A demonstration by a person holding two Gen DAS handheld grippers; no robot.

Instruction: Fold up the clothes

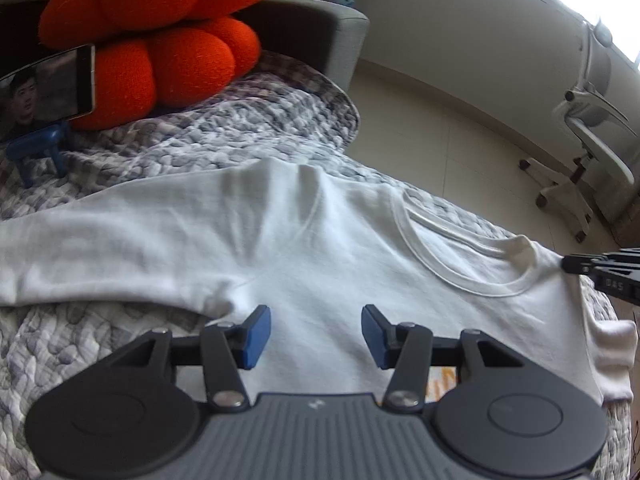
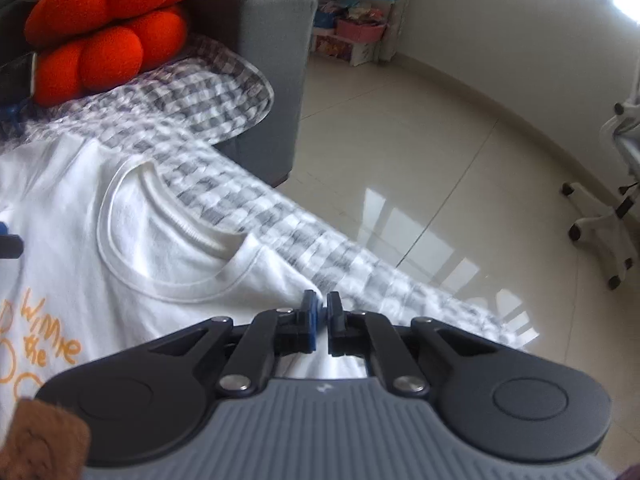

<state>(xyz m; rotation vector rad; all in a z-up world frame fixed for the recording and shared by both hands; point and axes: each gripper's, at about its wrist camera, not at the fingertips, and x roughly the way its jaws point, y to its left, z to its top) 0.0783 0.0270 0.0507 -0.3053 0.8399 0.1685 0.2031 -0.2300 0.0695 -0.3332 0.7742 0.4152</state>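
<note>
Your left gripper [image 1: 316,334] sits nearest the lens, blue pads apart at about half spread, nothing between them; it hovers over the chest of the white T-shirt [image 1: 328,240]

Your right gripper [image 2: 320,316] shows its jaws drawn nearly together on the shirt's shoulder edge just beside the collar [image 2: 168,240]. White fabric rises into the narrow gap between the pads, so read it as pinching the shoulder. From the left wrist view the same gripper [image 1: 568,264] enters at the right edge with its tip on that shoulder seam.

T-shirt: lies front up across a grey-and-white checked quilt [image 1: 200,144], neckline toward the floor side. One sleeve stretches out to the left in the left view, wrinkles fanning from the armpit. Orange hand-lettering [image 2: 44,332] shows on the chest in the right view, partly cut off by the frame.

Further out:
- orange knotted cushion [image 1: 160,40] on the quilt, against a grey sofa arm [image 2: 264,40]
- phone [image 1: 44,88] with lit screen on a blue stand [image 1: 36,152], just in front of the cushion
- pale tiled floor [image 2: 420,168] beyond the sofa edge
- white wheeled chair [image 1: 588,140] by the wall
- cluttered shelves [image 2: 352,12] in the far corner, blurred
- brown fuzzy object [image 2: 40,440] at the lower left corner of the right view; you cannot tell what it is
</note>
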